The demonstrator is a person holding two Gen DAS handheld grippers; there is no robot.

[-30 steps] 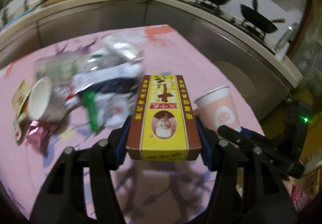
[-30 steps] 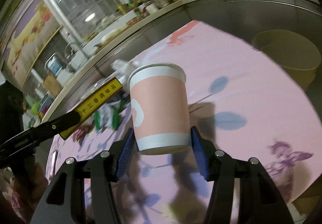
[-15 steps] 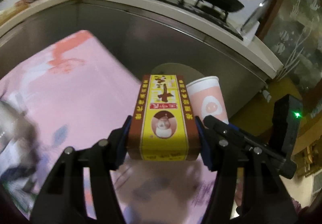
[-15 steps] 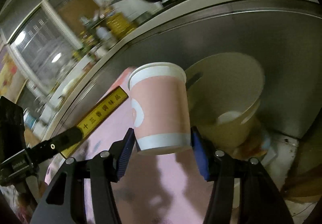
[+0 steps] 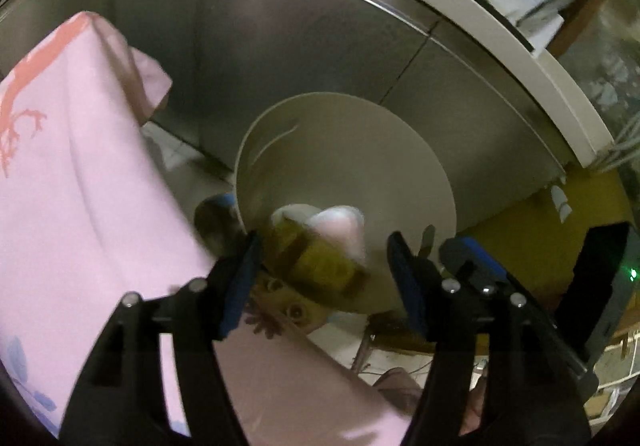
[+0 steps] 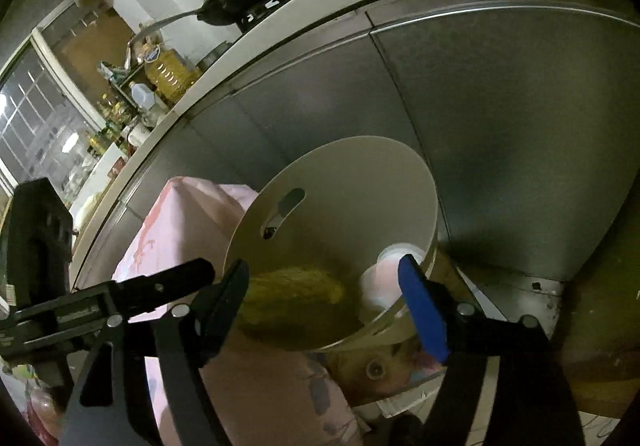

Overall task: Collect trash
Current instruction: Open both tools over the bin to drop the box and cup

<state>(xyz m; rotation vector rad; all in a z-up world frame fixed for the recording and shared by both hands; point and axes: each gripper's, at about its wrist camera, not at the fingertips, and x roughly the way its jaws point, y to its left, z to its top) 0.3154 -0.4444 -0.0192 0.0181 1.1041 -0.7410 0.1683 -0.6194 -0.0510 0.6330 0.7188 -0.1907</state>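
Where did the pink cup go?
The pink cup is inside the round beige bin on the floor beside the pink tablecloth, lying next to the yellow box, just past the right gripper, whose jaws are opening.

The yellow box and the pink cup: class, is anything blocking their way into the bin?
Nothing visible does. The bin stands open with no lid, and the yellow box and pink cup already appear inside its opening, blurred. Both grippers' jaws are opening, with neither left gripper nor right gripper pressing on them.
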